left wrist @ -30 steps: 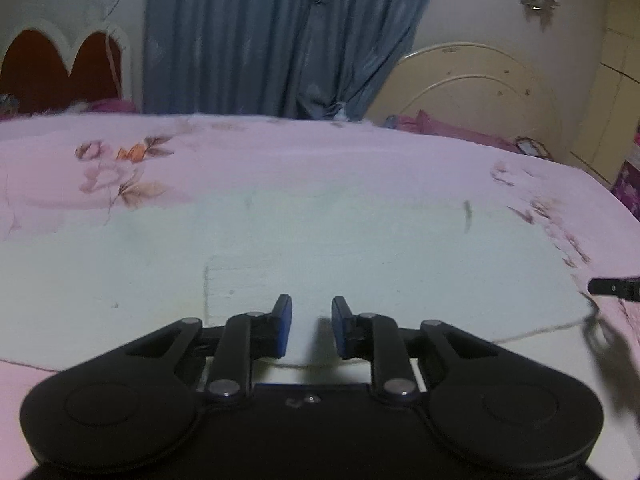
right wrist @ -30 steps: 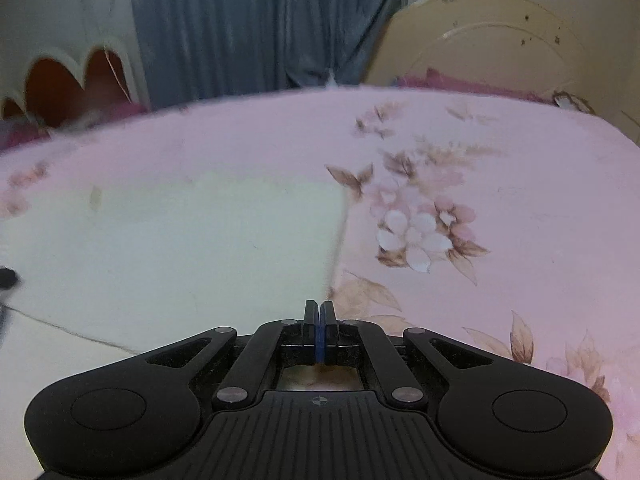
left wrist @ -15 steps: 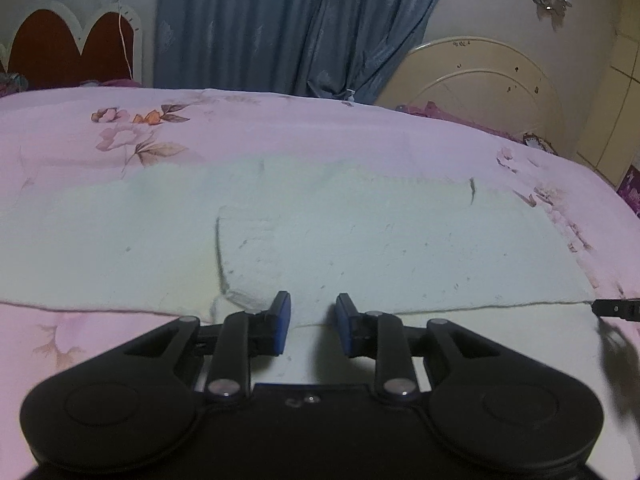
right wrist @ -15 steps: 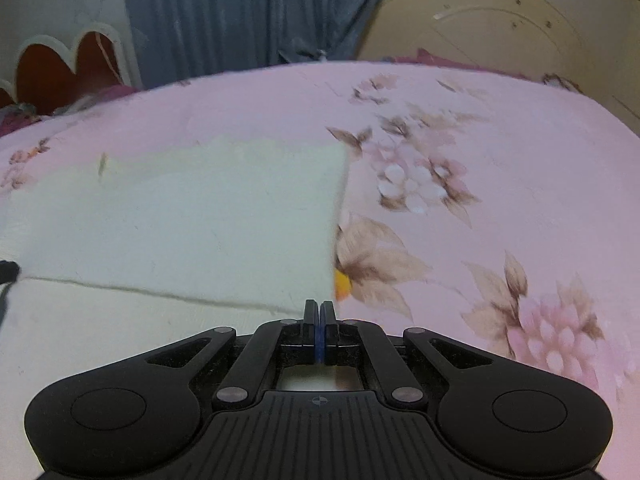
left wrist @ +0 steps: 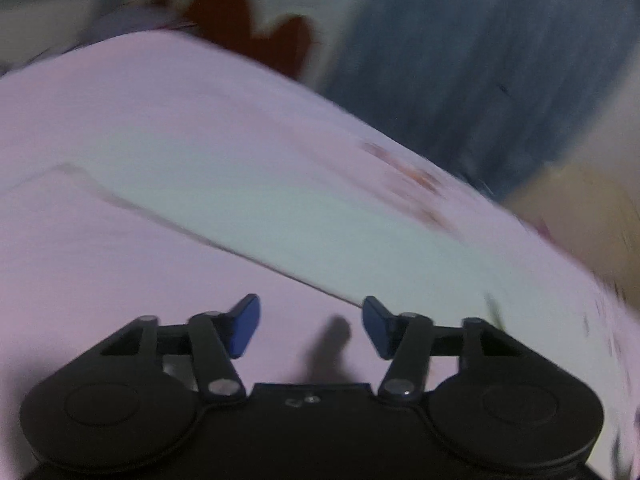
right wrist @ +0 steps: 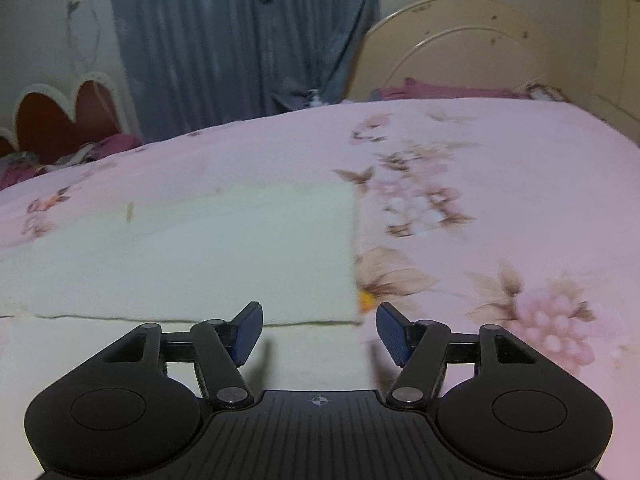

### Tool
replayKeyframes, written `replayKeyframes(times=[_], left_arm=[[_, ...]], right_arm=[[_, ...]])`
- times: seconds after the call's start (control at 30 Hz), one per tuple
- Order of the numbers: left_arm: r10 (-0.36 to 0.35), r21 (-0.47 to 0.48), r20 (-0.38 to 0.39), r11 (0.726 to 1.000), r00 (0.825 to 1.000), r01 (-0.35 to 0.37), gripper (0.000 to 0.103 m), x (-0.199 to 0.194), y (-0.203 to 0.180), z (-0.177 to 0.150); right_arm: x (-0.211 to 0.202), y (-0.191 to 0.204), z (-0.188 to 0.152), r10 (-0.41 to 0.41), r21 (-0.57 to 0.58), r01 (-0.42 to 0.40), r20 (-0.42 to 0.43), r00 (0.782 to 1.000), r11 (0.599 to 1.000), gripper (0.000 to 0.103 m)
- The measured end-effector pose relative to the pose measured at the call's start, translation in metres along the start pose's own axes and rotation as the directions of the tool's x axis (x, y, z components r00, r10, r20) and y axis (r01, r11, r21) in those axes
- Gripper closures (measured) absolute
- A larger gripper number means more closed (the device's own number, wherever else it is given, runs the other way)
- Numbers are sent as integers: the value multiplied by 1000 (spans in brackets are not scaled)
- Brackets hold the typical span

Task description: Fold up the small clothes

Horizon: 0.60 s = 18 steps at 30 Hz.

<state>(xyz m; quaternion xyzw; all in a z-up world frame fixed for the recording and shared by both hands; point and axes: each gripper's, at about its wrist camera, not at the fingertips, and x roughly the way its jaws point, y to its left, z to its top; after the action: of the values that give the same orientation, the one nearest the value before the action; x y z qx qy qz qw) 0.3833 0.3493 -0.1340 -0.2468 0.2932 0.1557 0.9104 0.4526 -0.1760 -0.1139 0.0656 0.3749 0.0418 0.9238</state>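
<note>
A pale cream cloth (right wrist: 200, 256) lies flat on the pink floral bedsheet (right wrist: 500, 208), with an upper layer folded over a lower one; its fold edge runs just ahead of my right gripper (right wrist: 318, 330). The right gripper is open and empty, over the cloth's near right corner. In the left wrist view the picture is blurred and tilted. The cloth (left wrist: 260, 216) shows there as a pale band. My left gripper (left wrist: 310, 326) is open and empty, over bare sheet near the cloth's edge.
A blue curtain (right wrist: 240, 32) hangs behind the bed. A cream arched headboard (right wrist: 460, 48) stands at the back right, and a red scalloped headboard (right wrist: 60, 116) at the back left. Purple bedding (right wrist: 440, 90) lies by the cream headboard.
My right gripper has opened and let go of the cloth corner, which now lies folded over. My left gripper has opened wider and swung left, off the cloth.
</note>
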Motion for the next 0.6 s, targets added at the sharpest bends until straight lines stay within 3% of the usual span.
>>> replayKeyframes(times=[0.13,0.27,0.47,0.6], left_arm=[[21,-201,51,980,998,-10,55,7,61,26],[2,-321,81,947,997,24,63,27,95,51],[16,-454,121,890,992,41,72,42,115,66],[61,-540,125,841,990,17,90,40,123,64]], right_arm=[[7,17,0,10,-18,-10,-15,1000,1000,40],[12,32,2,19,-43,-20,-24,1000,999,40],[19,42,10,15,-57,-16,-14,1000,998,40],[29,37,11,-11,-46,9,-34,999,999,41]])
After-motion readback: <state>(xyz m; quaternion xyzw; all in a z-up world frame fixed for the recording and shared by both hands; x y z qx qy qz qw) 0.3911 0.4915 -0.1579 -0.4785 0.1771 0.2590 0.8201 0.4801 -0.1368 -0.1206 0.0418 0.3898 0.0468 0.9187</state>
